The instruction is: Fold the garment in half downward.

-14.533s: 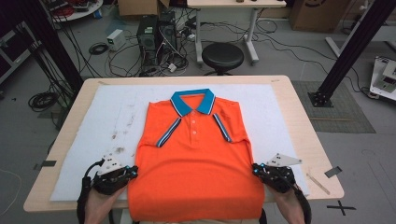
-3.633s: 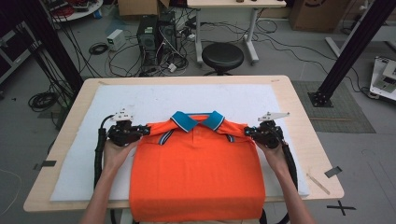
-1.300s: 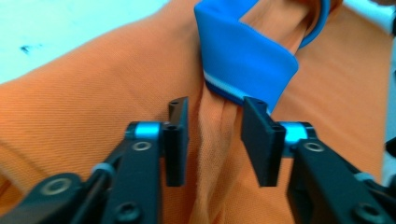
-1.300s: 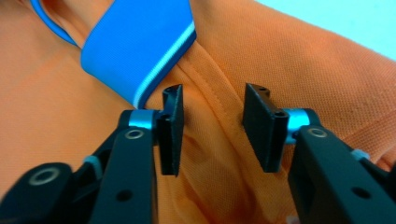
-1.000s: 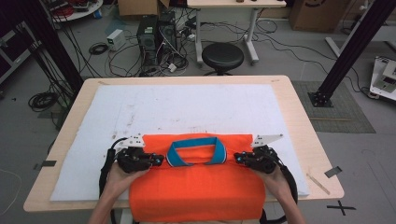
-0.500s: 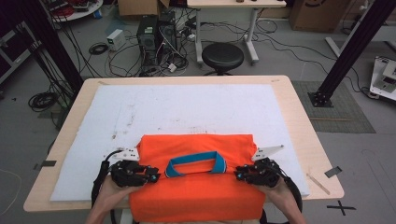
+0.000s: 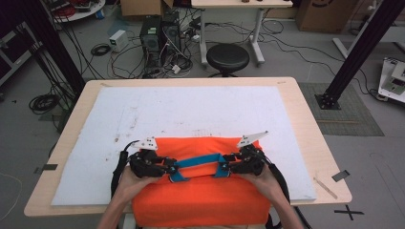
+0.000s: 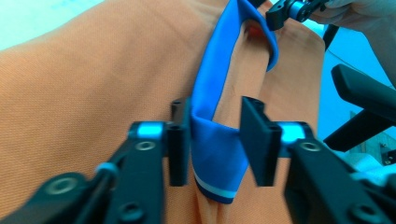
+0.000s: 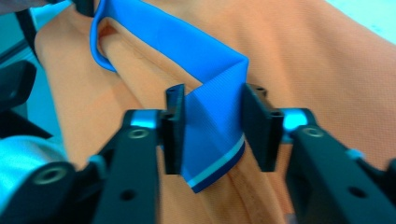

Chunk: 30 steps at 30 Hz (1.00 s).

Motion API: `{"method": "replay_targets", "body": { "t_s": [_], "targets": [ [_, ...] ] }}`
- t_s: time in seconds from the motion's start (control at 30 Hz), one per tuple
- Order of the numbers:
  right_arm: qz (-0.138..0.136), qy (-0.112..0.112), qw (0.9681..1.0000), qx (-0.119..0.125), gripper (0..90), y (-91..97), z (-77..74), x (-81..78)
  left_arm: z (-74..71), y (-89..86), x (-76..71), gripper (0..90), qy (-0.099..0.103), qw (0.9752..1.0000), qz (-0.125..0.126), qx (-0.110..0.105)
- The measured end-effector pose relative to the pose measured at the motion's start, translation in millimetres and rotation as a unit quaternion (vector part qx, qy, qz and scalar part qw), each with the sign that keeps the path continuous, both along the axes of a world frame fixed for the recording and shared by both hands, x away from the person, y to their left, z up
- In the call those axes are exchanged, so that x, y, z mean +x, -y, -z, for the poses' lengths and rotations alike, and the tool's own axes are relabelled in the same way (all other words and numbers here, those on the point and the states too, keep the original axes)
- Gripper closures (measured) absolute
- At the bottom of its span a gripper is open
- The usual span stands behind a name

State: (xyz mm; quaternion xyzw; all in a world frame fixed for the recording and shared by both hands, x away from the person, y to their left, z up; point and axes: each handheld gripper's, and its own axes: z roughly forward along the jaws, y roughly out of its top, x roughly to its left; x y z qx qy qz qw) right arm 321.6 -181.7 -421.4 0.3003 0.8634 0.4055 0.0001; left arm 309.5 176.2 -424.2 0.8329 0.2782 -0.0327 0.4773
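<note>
An orange polo shirt [image 7: 200, 202] lies folded at the near edge of the table, its blue collar [image 7: 198, 163] lying across the top layer. My left gripper [image 7: 173, 168] is at the collar's left end. Its jaws [image 8: 215, 140] have just opened and then closed a little; they stand apart, and the collar tip [image 8: 219, 163] touches one pad only. My right gripper [image 7: 223, 168] is at the collar's right end. Its jaws [image 9: 212, 133] have just been opening, with the collar tip [image 9: 210, 121] lying loose between them.
The shirt rests on a white mat [image 7: 191, 109] that covers most of the wooden table [image 7: 313, 148]. A strip of dark tape [image 7: 341, 175] sits near the table's right edge. A black stool [image 7: 228, 56], computer boxes and cables stand on the floor behind.
The shirt's top has been folded down toward the person. Both grippers, earlier shut on the collar ends, have their jaws apart, and both hands have come inward.
</note>
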Motion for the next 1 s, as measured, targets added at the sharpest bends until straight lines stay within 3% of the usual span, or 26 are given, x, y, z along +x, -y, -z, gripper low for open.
{"method": "replay_targets", "body": {
  "t_s": [0.13, 0.2, 0.3, 0.43, 0.5, 0.57, 0.67, 0.73, 0.8, 0.87, 0.93, 1.0],
  "targets": [
    [-0.009, 0.012, 0.9997, 0.022, 84.4, 11.5, -2.7, -13.5, -2.9, -4.4, -14.2, 82.4, 0.006, 0.9996, 0.024, -0.016],
    [-0.017, 0.011, 0.9993, 0.030, 86.4, 17.4, -3.0, -24.1, -2.4, -4.1, -23.2, 83.4, 0.003, 0.9989, 0.041, -0.022],
    [-0.029, 0.012, 0.9992, 0.025, 90.0, 22.5, 0.7, -41.0, 1.3, -0.1, -37.8, 83.2, -0.004, 0.9979, 0.062, -0.017],
    [-0.038, 0.001, 0.9991, 0.017, 87.0, 29.3, 8.4, -55.8, 6.0, 3.6, -51.1, 78.1, -0.013, 0.9963, 0.085, -0.005],
    [-0.045, -0.009, 0.9988, 0.018, 86.0, 33.2, 11.0, -61.4, 4.1, 3.4, -56.1, 76.2, -0.011, 0.9955, 0.094, -0.006],
    [-0.041, -0.002, 0.9989, 0.023, 81.5, 38.0, 9.4, -66.8, -0.5, 1.5, -59.3, 71.5, -0.002, 0.9956, 0.094, -0.011],
    [-0.022, 0.008, 0.9993, 0.031, 73.1, 45.4, 3.7, -67.3, -9.6, -4.0, -59.0, 64.2, 0.019, 0.9971, 0.072, -0.016],
    [0.002, 0.016, 0.9994, 0.030, 66.2, 49.0, 0.9, -63.2, -15.8, -10.2, -55.9, 59.3, 0.037, 0.9985, 0.039, -0.012],
    [0.036, 0.025, 0.9988, 0.023, 57.8, 52.6, -1.1, -57.5, -21.3, -18.1, -52.4, 56.0, 0.058, 0.9983, -0.005, -0.006],
    [0.065, 0.038, 0.9970, 0.017, 53.0, 56.6, -1.8, -50.5, -26.4, -27.1, -48.5, 54.1, 0.079, 0.9959, -0.044, 0.000],
    [0.104, 0.046, 0.9934, 0.015, 45.4, 60.9, -3.5, -43.8, -31.9, -37.0, -43.5, 52.7, 0.096, 0.9915, -0.087, 0.015],
    [0.129, 0.053, 0.9901, 0.020, 43.1, 66.2, -5.9, -36.6, -35.9, -47.4, -35.4, 52.4, 0.106, 0.9877, -0.113, 0.022]
  ]
}}
